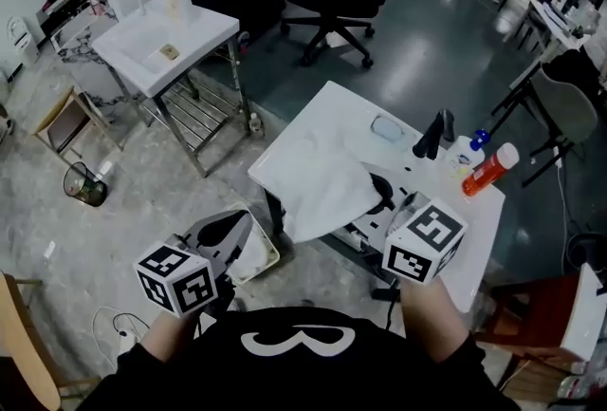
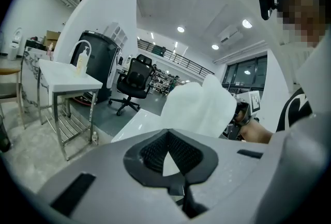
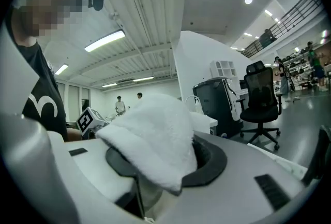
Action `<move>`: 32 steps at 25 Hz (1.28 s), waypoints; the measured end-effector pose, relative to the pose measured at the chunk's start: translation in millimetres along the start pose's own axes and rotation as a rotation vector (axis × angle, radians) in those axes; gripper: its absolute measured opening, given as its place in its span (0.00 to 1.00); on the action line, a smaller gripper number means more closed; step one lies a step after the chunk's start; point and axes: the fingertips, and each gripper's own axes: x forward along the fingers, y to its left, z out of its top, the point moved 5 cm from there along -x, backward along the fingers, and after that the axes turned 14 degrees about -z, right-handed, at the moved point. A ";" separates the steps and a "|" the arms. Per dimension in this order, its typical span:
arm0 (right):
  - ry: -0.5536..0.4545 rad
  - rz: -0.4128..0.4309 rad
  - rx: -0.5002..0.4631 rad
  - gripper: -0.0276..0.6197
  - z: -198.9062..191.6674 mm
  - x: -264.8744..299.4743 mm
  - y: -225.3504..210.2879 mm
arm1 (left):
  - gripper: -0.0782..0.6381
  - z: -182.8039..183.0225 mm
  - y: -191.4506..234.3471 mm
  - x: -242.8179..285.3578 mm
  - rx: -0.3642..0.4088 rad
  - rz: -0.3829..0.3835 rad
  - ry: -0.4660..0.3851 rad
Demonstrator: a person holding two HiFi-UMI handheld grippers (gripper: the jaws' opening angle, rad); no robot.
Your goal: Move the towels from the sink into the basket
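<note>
One white towel (image 1: 318,183), thick fluffy pile, is pinched at a bunched edge in the right gripper (image 1: 379,200). The rest hangs as a broad, loosely creased sheet over the near corner of the white bench (image 1: 327,110); contact unclear. Basket (image 1: 264,255): pale, low rim, on the floor beside the bench, mostly hidden.

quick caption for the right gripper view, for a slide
Right gripper shut on a white towel that drapes over its jaws, a black office chair behind.

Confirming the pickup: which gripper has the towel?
The right gripper: the white towel is clamped in its jaws and bulges out over them. The left gripper has nothing in its jaws.
</note>
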 end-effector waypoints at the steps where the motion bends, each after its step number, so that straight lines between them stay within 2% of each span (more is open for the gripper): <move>1: -0.007 0.006 -0.005 0.32 3.1 5.2 6.0 | 0.12 2.8 3.8 -7.0 0.002 0.006 0.003; 7: -0.033 0.027 0.021 0.32 9.5 57.4 63.6 | 0.12 14.6 47.3 -70.2 -0.005 0.036 0.014; 12: -0.027 0.059 0.058 0.32 8.9 90.5 104.0 | 0.12 23.7 73.0 -109.2 0.000 0.030 0.025; 17: -0.002 0.049 0.083 0.32 -5.2 130.2 138.5 | 0.12 22.7 109.8 -146.8 -0.012 0.018 0.045; 22: 0.044 0.013 0.164 0.32 -33.5 170.4 159.3 | 0.12 22.4 148.3 -182.3 -0.023 0.009 0.065; 28: 0.138 -0.061 0.295 0.32 -91.6 211.5 177.6 | 0.12 6.9 192.0 -223.6 -0.037 0.015 0.098; 32: 0.209 -0.088 0.315 0.32 -129.4 238.3 190.1 | 0.12 -13.1 217.5 -238.9 -0.092 0.035 0.083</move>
